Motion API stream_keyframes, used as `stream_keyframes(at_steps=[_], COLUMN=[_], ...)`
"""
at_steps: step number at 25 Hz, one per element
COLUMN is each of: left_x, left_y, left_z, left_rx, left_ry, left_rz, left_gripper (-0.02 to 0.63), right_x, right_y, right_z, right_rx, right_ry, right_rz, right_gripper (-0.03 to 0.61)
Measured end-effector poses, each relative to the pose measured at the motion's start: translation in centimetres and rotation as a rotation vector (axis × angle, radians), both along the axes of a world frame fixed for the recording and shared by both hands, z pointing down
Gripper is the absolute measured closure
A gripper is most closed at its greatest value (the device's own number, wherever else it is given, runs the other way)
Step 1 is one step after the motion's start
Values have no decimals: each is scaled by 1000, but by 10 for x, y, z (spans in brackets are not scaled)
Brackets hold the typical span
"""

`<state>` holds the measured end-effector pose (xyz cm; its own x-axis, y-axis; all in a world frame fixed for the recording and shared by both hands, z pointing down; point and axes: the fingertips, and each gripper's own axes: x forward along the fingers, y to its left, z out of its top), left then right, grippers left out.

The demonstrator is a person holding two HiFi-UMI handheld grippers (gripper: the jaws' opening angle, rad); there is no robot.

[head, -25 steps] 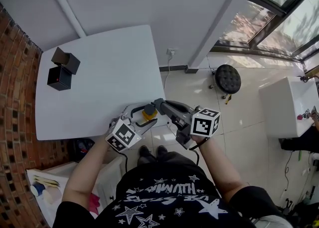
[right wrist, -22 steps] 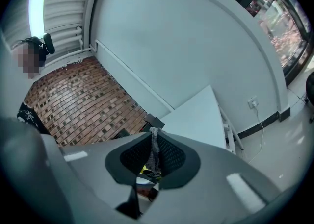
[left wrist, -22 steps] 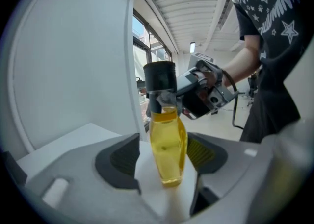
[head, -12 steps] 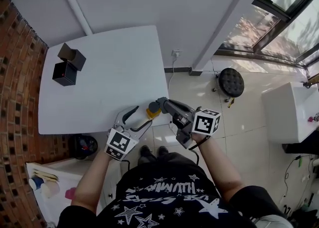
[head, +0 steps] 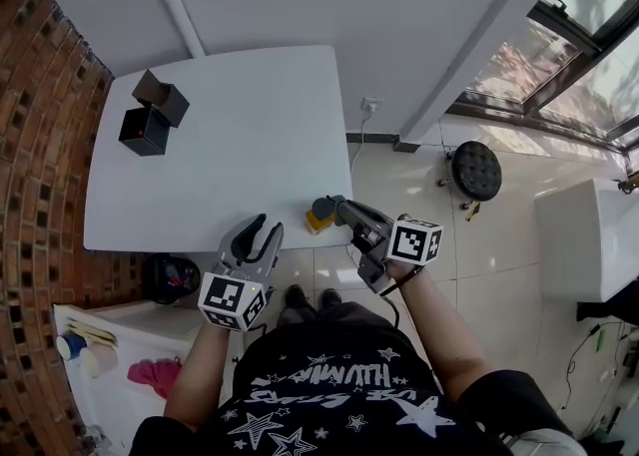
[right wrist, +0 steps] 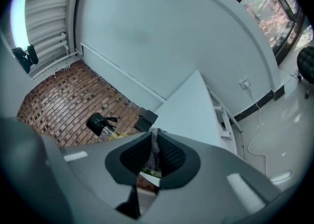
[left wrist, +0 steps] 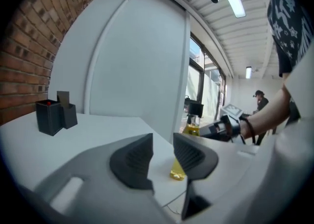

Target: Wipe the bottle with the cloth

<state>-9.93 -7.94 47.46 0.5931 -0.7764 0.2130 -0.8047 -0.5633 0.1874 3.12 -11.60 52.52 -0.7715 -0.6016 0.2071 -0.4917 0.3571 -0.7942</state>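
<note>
Left gripper view: left fingers [left wrist: 132,161] narrowing, apart, empty | right fingers [right wrist: 172,157] clamp cloth [right wrist: 155,149]

The grey two-jaw left gripper [head: 268,227], held out on a bare left forearm [head: 196,369], points almost level. Its jaws have just been closing to a narrow gap, with nothing between them. The grey right gripper [head: 337,211] pinches a thin grey patterned cloth [right wrist: 154,152].
</note>
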Motion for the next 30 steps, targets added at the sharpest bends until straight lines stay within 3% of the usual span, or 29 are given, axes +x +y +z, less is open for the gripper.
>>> stream_keyframes(at_steps=[6,24,30], left_x=[-23,-31,-26], left_y=[11,20,19], left_z=[0,6,3], left_rx=[-6,-12,8], left_ry=[-4,-64,-99], left_rz=[-78,-114,-112], left_gripper=[609,609,609], right_x=[-5,-8,11], right_y=[0,1,-3], right_z=[30,64,52], right_rx=[-43,-61,-27], right_ry=[68,243,275], right_rz=[-4,-32,36], right_gripper=[541,541,541])
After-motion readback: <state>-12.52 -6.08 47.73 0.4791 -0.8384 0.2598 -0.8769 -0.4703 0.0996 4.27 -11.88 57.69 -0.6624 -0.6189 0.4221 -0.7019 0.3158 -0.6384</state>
